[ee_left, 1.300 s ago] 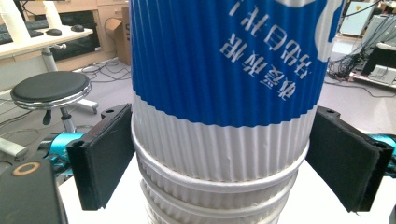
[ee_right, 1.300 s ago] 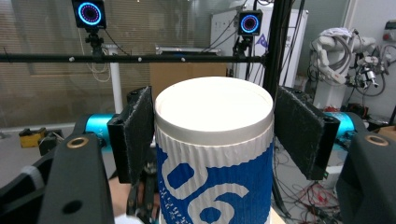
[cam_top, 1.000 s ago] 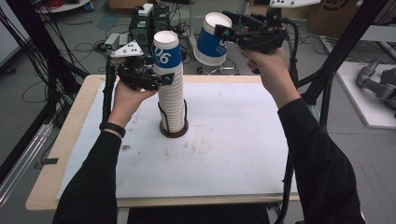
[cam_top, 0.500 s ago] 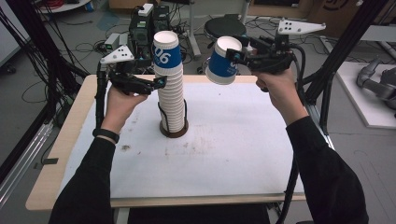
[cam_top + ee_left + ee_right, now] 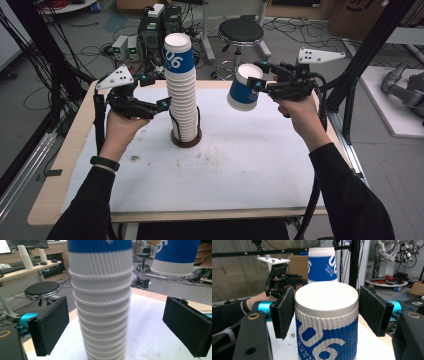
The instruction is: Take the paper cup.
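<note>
Lowered since before: right gripper [image 5: 256, 86] with blue cup [image 5: 243, 93] pinched; left gripper [image 5: 167, 105] spread wide around cup stack [image 5: 182, 95], not touching.

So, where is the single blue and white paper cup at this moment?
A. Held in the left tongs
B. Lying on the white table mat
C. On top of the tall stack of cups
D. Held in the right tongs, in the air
D: the right tongs are shut on the single paper cup, which hangs above the table beside the stack of cups.
</note>
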`<state>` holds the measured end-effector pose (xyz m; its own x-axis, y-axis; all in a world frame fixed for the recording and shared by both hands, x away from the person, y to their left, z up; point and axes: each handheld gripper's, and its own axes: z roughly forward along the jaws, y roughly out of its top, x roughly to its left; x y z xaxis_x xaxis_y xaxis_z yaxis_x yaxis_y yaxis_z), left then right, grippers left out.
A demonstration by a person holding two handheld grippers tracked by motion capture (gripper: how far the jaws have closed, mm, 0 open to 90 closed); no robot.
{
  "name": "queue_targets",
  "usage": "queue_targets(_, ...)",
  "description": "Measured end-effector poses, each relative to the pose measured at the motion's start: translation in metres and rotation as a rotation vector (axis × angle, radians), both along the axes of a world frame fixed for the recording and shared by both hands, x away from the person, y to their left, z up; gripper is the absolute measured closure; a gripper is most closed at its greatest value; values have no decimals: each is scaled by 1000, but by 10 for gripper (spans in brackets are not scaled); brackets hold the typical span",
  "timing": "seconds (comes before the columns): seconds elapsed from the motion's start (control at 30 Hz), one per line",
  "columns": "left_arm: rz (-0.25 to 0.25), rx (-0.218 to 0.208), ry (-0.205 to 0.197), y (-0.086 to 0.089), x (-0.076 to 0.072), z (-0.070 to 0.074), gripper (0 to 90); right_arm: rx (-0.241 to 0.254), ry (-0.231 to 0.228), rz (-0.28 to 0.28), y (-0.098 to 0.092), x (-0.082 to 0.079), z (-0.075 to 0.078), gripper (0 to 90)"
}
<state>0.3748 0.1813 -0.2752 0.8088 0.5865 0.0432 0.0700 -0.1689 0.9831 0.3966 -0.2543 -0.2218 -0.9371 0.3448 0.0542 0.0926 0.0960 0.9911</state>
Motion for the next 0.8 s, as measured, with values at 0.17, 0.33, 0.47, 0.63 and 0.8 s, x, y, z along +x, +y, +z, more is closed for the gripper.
queue_targets(0.17, -22, -7, -7, -2, -13, -10, 67, -4, 14, -8, -5, -5, -15, 318)
queue_targets(0.33, -49, -2, 7, -7, -21, -23, 67, -10, 18, -14, -7, -12, -28, 318)
queue_targets(0.47, -66, -1, 10, -12, -26, -32, 67, -19, 17, -18, -8, -16, -39, 318)
queue_targets(0.63, -83, 1, 28, -16, -28, -42, 67, -24, 23, -30, -11, -21, -52, 318)
queue_targets(0.8, -81, 2, 40, -17, -29, -53, 67, -25, 34, -42, -16, -24, -66, 318)
